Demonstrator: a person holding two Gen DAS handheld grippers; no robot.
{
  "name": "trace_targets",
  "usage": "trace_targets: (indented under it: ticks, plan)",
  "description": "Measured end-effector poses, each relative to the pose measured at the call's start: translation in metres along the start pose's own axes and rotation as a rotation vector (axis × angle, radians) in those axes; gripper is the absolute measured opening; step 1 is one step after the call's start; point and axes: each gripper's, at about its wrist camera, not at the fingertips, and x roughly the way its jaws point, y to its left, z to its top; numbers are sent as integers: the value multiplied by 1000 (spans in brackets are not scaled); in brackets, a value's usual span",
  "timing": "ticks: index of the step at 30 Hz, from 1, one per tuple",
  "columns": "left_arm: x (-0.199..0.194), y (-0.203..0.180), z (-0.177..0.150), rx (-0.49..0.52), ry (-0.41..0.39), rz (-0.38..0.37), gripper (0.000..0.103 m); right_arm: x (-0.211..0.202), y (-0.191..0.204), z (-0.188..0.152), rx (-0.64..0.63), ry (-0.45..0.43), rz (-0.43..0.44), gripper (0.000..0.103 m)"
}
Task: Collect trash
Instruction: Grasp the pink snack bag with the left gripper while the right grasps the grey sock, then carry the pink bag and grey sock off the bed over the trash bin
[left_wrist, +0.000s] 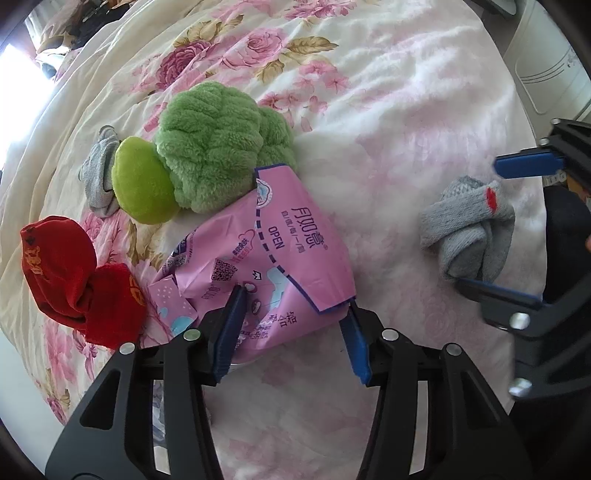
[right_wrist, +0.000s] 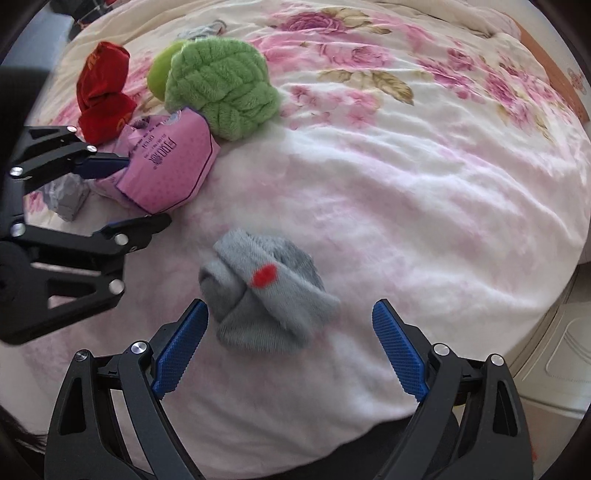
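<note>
The jaws of the left gripper (left_wrist: 293, 314) are pressed on the near end of a crinkly pink plastic wrapper with purple print (left_wrist: 273, 251), one blue pad on each side of it. No earlier view is given, so nothing is said about how they got there. The wrapper lies on a bed spread with a soft white and pink flowered blanket (left_wrist: 388, 110). Its far end is tucked just under a fluffy green plush toy shaped like broccoli (left_wrist: 221, 147), which has a smooth lime-green stem end. A rolled pair of red socks with gold print (left_wrist: 77, 280) is seen just beside the wrapper on its left. A small grey balled sock (left_wrist: 98, 177) is seen behind the stem of the toy, touching it. The jaws of the right gripper (right_wrist: 290, 345) are held wide apart, and nothing is pressed by them. A rolled-up fuzzy grey sock with a red spot (right_wrist: 266, 302) lies on the blanket between the two blue pads, a little ahead of them. Whether the left pad touches it cannot be told, as the sock is blurred. In the right wrist view, the left gripper is seen at the left edge on the pink wrapper, and a crumpled grey and white scrap (right_wrist: 66, 195) lies just below it. A pale cabinet (left_wrist: 554, 74) stands beside the bed.
</note>
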Motion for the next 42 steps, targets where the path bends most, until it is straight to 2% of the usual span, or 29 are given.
trace_targets:
  ticks: [1, 3, 5, 7, 8, 9, 13, 22, 27, 42]
  plan:
    - [0, 0, 1, 0, -1, -3, 49, 4, 1, 3, -3, 0, 3, 84]
    - [0, -1, 1, 2, -3, -3, 49, 13, 1, 8, -7, 13, 8, 70]
    - [2, 6, -1, 0, -1, -4, 49, 19, 1, 10, -5, 14, 23, 61]
    - [2, 3, 1, -8, -4, -1, 47, 18, 5, 12, -26, 16, 39, 44]
    - [0, 3, 2, -17, -6, -7, 46, 15, 4, 12, -23, 16, 67, 31]
    - [-2, 2, 2, -22, -6, -11, 45, 11, 3, 13, -19, 13, 86, 28]
    - [-14, 0, 3, -38, -21, -11, 39, -5, -2, 11, -14, 0, 94, 26]
    - [-50, -26, 7, -42, -69, -4, 39, -32, -26, -4, -1, -25, 104, 26]
    - [-57, -41, 10, -42, -54, -5, 39, -42, -34, -16, -6, -25, 97, 26]
    - [-72, -106, 37, -33, -25, -39, 39, -79, -96, -56, 34, -70, 101, 27]
